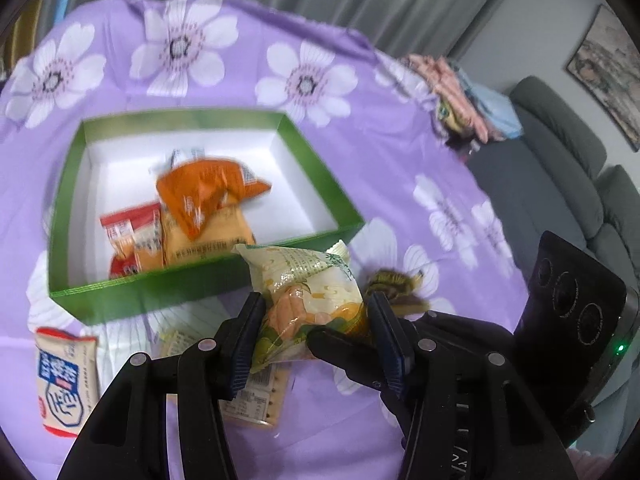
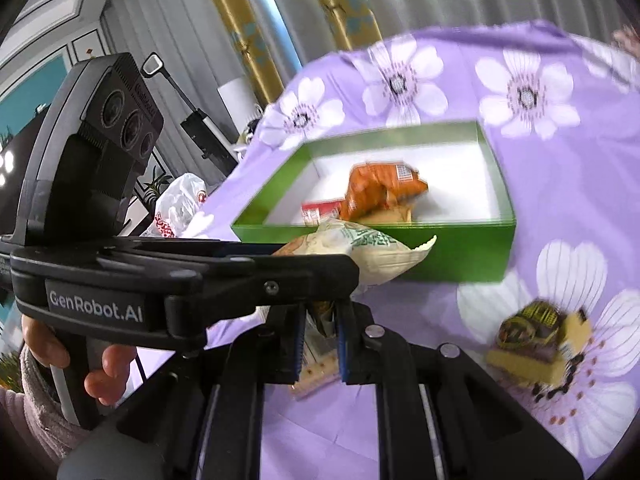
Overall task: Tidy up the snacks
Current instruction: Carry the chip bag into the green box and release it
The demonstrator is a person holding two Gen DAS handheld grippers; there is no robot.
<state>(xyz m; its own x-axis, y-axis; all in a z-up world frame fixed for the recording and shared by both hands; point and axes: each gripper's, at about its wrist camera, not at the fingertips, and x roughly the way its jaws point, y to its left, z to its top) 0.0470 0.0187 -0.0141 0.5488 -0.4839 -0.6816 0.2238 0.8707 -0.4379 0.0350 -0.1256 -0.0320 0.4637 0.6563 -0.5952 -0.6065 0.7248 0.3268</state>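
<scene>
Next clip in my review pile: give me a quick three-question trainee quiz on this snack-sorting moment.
1. True or false: the green box holds no snacks.
2. What does the left gripper hold?
A) the pale green-printed snack packet
B) an orange packet
C) nothing
3. Fill in: the yellow-and-black packet lies on the purple ____ cloth.

Key: 1 false, the orange packet and others lie inside; 2 A; 3 floral.
</scene>
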